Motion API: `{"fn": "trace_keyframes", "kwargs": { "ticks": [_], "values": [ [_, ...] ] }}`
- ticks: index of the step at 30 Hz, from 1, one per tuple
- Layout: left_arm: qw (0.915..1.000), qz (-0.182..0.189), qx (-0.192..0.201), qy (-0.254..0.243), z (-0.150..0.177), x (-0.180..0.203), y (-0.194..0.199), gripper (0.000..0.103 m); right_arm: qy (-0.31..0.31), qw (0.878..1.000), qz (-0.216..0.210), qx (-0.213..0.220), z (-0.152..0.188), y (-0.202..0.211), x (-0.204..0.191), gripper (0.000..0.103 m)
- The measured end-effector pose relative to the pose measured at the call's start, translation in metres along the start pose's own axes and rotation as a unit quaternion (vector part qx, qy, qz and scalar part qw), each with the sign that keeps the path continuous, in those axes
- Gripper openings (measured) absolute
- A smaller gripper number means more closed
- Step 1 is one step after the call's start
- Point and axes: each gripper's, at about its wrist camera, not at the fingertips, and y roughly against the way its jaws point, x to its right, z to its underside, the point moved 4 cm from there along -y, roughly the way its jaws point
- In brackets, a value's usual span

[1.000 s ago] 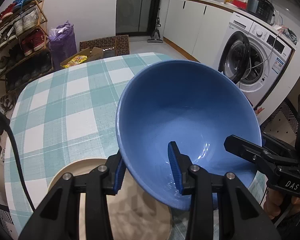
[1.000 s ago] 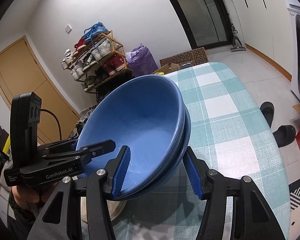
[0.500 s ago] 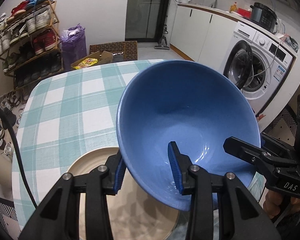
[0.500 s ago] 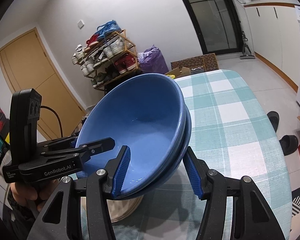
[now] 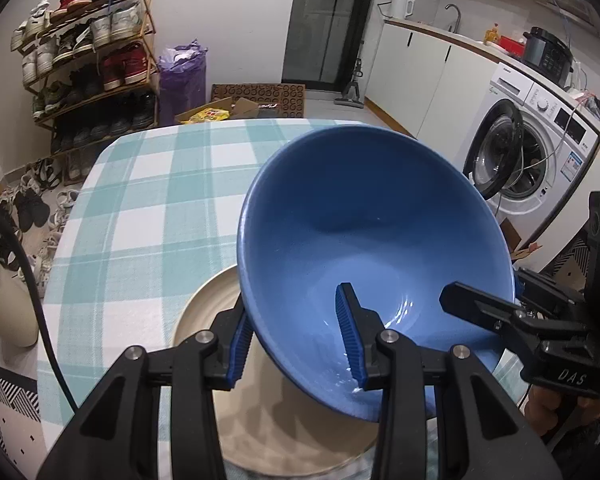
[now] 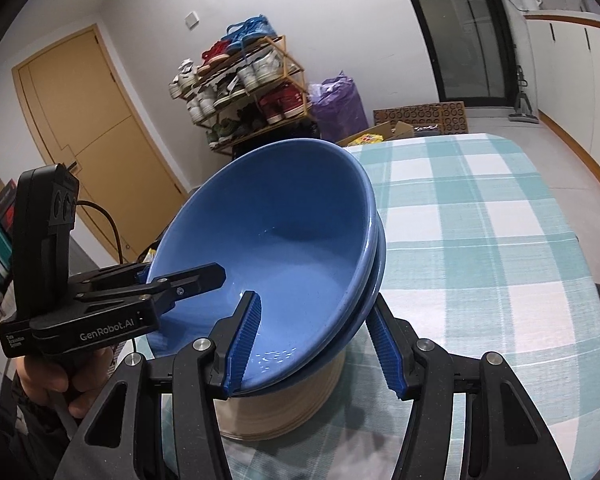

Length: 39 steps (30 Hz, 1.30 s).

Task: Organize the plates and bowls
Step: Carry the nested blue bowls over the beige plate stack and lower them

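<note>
Bowls point(image 5: 364, 216) shifted over plate point(image 5: 204, 300); tongs read "GenRobot.AI", seemingly "DAS".

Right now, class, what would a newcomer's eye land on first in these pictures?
Two nested blue bowls, tilted, fill the middle. The left gripper and the right gripper each clamp the rim from opposite sides. Beneath lies a beige plate on the teal checked tablecloth.

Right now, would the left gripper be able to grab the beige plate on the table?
Probably not: the left gripper is shut on the blue bowls, which hang right over the beige plate.
</note>
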Motion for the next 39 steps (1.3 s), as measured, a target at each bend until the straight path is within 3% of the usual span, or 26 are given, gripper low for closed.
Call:
{"fn": "trace_keyframes", "kwargs": {
  "ticks": [14, 27, 39],
  "values": [
    [0.9993, -0.021, 0.004, 0.032, 0.02, -0.039, 0.009, 0.039, 0.029, 0.999, -0.01, -0.027, 0.003, -0.029, -0.039, 0.056],
    [0.9986, -0.024, -0.015, 0.044, 0.033, -0.053, -0.002, 0.039, 0.04, 0.998, -0.003, -0.054, 0.009, -0.054, -0.045, 0.056],
    [0.9992, -0.015, -0.006, 0.037, 0.03, -0.055, -0.004, 0.041, 0.037, 0.998, 0.001, -0.058, 0.009, -0.061, -0.042, 0.056]
  ]
}}
